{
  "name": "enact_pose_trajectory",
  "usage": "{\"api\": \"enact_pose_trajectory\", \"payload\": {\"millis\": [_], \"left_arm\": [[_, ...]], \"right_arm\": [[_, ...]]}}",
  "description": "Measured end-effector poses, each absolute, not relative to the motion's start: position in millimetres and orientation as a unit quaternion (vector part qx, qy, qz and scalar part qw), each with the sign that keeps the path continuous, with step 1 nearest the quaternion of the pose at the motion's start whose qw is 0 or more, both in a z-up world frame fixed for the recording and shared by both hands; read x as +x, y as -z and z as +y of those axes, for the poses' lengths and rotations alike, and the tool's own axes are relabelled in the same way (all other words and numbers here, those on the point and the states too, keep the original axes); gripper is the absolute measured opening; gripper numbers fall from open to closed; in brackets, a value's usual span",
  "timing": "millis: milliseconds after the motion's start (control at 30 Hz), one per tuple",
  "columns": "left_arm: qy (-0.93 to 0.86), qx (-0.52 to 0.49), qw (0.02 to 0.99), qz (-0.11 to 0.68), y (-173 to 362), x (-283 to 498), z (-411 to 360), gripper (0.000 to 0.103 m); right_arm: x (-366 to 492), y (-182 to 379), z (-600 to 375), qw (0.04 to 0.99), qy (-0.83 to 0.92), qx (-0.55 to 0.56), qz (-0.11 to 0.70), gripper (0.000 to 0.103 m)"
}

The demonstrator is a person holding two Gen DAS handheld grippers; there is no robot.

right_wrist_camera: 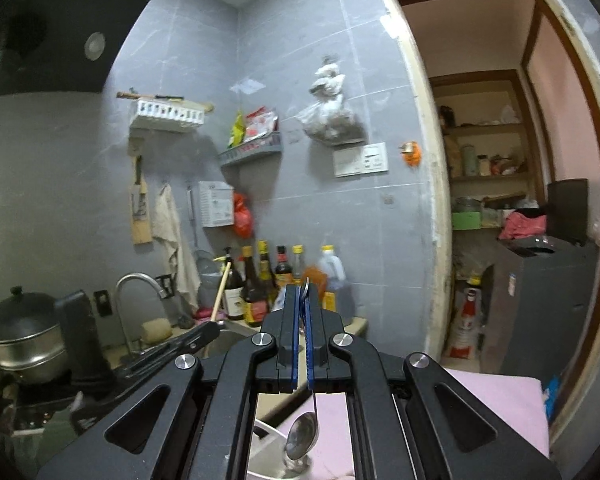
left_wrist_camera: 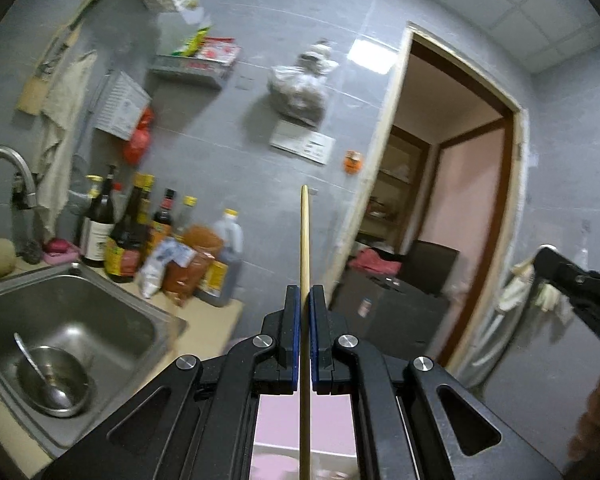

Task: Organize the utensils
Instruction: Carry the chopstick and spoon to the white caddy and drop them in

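My left gripper (left_wrist_camera: 305, 294) is shut on a wooden chopstick (left_wrist_camera: 305, 236) that stands upright between its blue pads and runs down over a pink mat (left_wrist_camera: 328, 420). My right gripper (right_wrist_camera: 303, 294) is shut on a metal spoon (right_wrist_camera: 303, 438), handle up between the pads, bowl hanging below over a pale container rim (right_wrist_camera: 266, 432). The left gripper with its chopstick (right_wrist_camera: 220, 292) shows at the left of the right wrist view. The right gripper's body (left_wrist_camera: 580, 284) shows at the right edge of the left wrist view.
A steel sink (left_wrist_camera: 4, 320) at the left holds a metal bowl (left_wrist_camera: 76, 400) with a ladle (left_wrist_camera: 40, 372). Sauce bottles (left_wrist_camera: 132, 232) stand behind it. A steamer pot (right_wrist_camera: 20, 332) sits far left. An open doorway (right_wrist_camera: 500, 160) is at the right.
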State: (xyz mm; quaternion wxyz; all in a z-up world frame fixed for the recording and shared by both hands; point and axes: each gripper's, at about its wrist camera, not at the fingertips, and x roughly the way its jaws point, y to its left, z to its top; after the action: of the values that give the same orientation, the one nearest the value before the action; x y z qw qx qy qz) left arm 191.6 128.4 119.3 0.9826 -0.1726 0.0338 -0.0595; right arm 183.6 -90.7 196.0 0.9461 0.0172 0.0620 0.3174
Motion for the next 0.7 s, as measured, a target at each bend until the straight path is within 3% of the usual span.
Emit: {"api": "enact_pose_trajectory", "payload": {"millis": [700], "left_arm": [[-0.026,-0.198,0.980,0.025,-51,203,144,0.002]], "right_arm": [[206,-124,-24,0.927,-0.344,-0.060,0.136,0.001]]}}
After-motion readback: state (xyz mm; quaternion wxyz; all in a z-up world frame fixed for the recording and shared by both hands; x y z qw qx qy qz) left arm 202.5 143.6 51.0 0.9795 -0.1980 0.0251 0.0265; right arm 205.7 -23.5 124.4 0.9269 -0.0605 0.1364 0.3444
